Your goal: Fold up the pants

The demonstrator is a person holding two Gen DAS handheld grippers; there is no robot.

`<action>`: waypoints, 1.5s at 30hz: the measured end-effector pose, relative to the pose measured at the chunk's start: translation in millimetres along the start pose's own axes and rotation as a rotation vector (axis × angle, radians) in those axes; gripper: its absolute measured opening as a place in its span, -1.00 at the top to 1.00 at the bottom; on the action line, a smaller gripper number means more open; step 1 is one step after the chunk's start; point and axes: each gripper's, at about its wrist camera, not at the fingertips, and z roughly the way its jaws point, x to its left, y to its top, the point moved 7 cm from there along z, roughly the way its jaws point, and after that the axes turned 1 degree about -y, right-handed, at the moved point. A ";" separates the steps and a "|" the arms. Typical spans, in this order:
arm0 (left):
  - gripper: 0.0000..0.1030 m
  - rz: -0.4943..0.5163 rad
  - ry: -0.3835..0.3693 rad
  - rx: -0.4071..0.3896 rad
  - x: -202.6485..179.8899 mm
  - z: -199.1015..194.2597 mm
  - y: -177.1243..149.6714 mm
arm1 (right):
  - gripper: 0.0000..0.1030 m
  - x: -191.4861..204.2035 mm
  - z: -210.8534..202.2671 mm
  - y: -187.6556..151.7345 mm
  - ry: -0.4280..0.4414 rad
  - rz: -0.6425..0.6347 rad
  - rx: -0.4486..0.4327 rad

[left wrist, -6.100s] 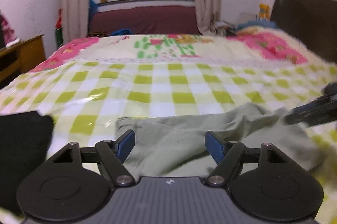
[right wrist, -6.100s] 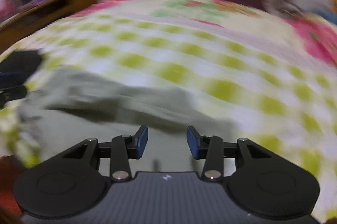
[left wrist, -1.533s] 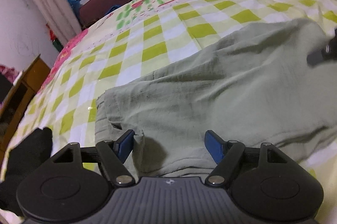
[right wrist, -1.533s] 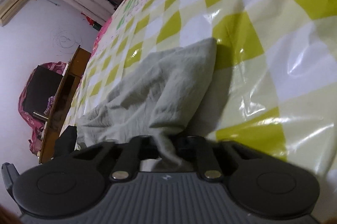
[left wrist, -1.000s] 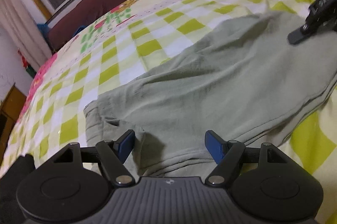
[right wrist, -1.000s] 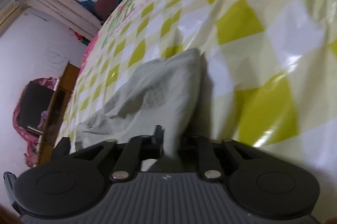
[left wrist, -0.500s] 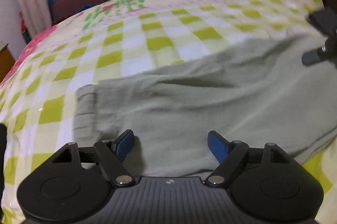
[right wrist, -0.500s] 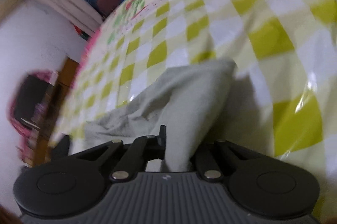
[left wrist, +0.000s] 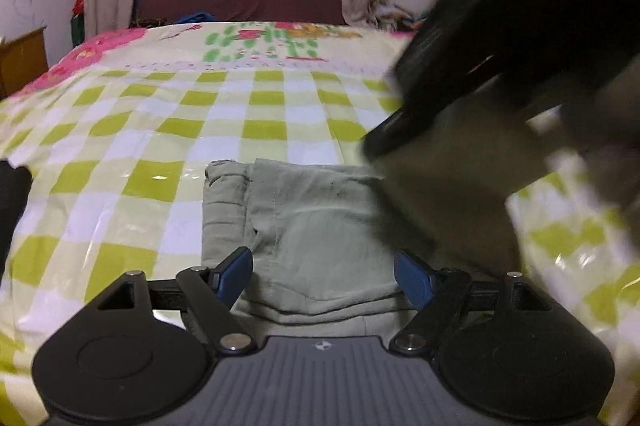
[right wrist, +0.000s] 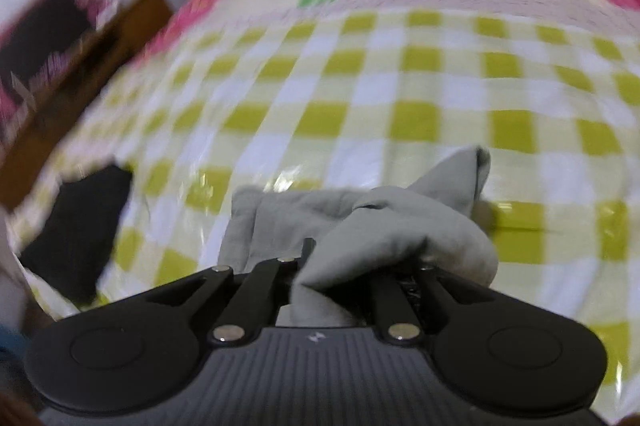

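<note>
Left wrist view: we see our left tongs (left wrist: 323, 276) spread wide, holding nothing, their blue pads (left wrist: 234, 272) on either side of the near edge of the pants (left wrist: 320, 222). The pale green pants lie on the bed (left wrist: 168, 130), over its glossy yellow-green and white checked cover, waistband end to the left. Our right tongs (left wrist: 472, 86) cross the upper right as a dark blur, with a lifted fold of pants hanging beneath them. From the right wrist, the right tongs (right wrist: 342, 268) are clamped on a bunched fold of the pants (right wrist: 400, 226), raised above the part that lies flat. A black cloth (right wrist: 80, 226) lies on the bed to the left, apart from the pants.
</note>
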 end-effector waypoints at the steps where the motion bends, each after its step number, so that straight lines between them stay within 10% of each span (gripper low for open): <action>1: -0.78 -0.023 -0.007 0.000 5.0 -3.1 -1.4 | 0.65 8.9 12.6 -1.9 -0.013 -0.025 0.026; 9: -0.78 -0.172 -0.049 -0.014 34.4 -16.6 -6.8 | 0.47 50.9 33.2 -3.1 0.010 -0.143 0.077; 26: -0.89 -0.110 -0.102 -0.041 25.3 -57.6 -11.5 | 0.23 35.1 34.5 11.1 0.029 -0.149 0.082; 32: -0.86 -0.072 -0.004 0.055 13.0 -14.3 -10.8 | 0.16 39.9 45.2 18.3 0.039 -0.136 0.085; 36: -0.09 -0.086 0.041 0.100 22.0 -0.5 -12.5 | 0.14 41.8 60.1 16.5 0.011 -0.165 0.109; 39: 0.35 -0.119 0.055 0.126 34.5 7.0 -14.7 | 0.86 40.2 67.4 15.3 0.037 -0.156 0.136; 45: 0.57 -0.174 0.018 0.094 48.6 -6.0 -11.4 | 0.97 54.2 43.3 26.8 0.103 -0.173 0.090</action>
